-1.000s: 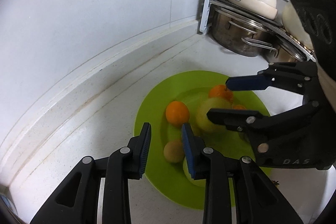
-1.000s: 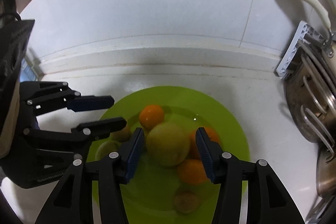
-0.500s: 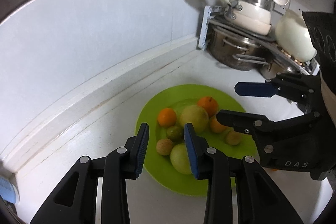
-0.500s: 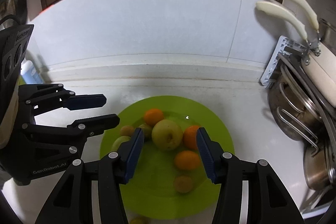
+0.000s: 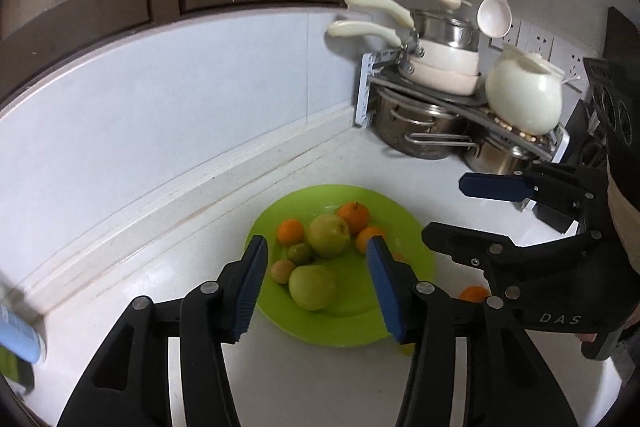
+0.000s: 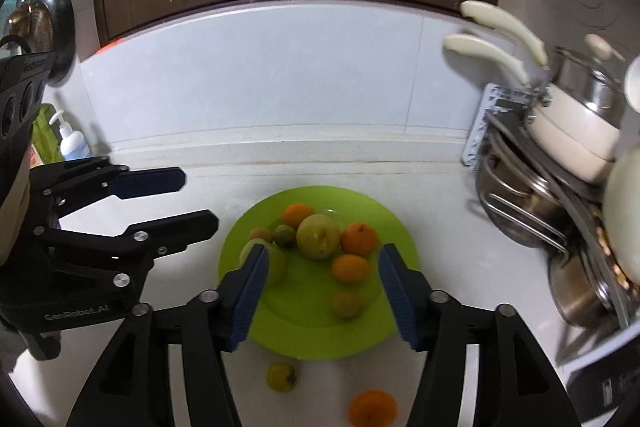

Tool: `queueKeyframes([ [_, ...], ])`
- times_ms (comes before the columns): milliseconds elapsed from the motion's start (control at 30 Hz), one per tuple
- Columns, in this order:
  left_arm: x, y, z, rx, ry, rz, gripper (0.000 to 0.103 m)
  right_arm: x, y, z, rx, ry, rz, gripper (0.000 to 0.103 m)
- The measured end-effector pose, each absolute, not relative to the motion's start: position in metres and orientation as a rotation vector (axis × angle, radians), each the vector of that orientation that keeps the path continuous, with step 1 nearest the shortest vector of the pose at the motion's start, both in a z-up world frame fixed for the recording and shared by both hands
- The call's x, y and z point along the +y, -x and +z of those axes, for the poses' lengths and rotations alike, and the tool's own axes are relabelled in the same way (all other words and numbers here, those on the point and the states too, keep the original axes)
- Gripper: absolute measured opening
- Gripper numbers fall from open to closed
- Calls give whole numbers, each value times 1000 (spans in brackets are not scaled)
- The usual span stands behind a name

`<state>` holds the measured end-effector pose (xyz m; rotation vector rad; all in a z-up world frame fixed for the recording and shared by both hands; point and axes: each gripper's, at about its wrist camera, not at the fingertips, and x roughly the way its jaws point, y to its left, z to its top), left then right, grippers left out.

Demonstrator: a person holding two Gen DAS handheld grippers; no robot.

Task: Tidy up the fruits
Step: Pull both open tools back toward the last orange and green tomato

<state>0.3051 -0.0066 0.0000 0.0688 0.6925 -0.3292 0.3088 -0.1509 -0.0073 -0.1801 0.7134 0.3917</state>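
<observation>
A lime green plate [image 5: 340, 323] [image 6: 320, 331] on the white counter holds a big green apple [image 5: 329, 235] [image 6: 318, 235], a second green fruit [image 5: 312, 286], several oranges [image 6: 359, 238] and small brownish fruits [image 6: 346, 304]. In front of the plate, a small yellow-green fruit [image 6: 281, 377] and an orange [image 6: 373, 409] [image 5: 474, 294] lie loose on the counter. My left gripper [image 5: 316, 253] [image 6: 199, 200] hovers above the plate's near left side and my right gripper [image 6: 323, 259] [image 5: 444, 209] above its near right. The jaws of both are opening, with nothing between them.
A rack of steel pots and cream pans [image 5: 424, 131] fills the right corner, with a white jug [image 5: 524, 95] on top and a white ladle [image 5: 495, 15] hanging above. A pump bottle [image 6: 72, 143] stands at the far left. Dark cabinet doors hang above the pale backsplash.
Both grippers have pulled back and up from the plate. The left jaws went from nearly shut to wide. The right jaws, earlier either side of the big green apple, have widened.
</observation>
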Motion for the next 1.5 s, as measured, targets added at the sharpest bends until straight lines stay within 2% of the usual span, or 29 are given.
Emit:
queueKeyframes([
  [200, -13, -272, 12, 665, -47, -341, 64, -162, -277, 2, 678, 175, 355, 60],
  [300, -18, -258, 16, 653, -41, -350, 69, -170, -258, 6, 658, 166, 333, 65],
  [633, -36, -223, 20, 619, -67, -346, 80, -198, -215, 11, 616, 133, 261, 66],
  [1233, -68, -206, -34, 688, -140, -341, 81, -236, -203, -49, 751, 86, 235, 66],
  [1500, -73, -227, -73, 802, -136, -364, 69, -234, -219, -77, 810, 103, 256, 66],
])
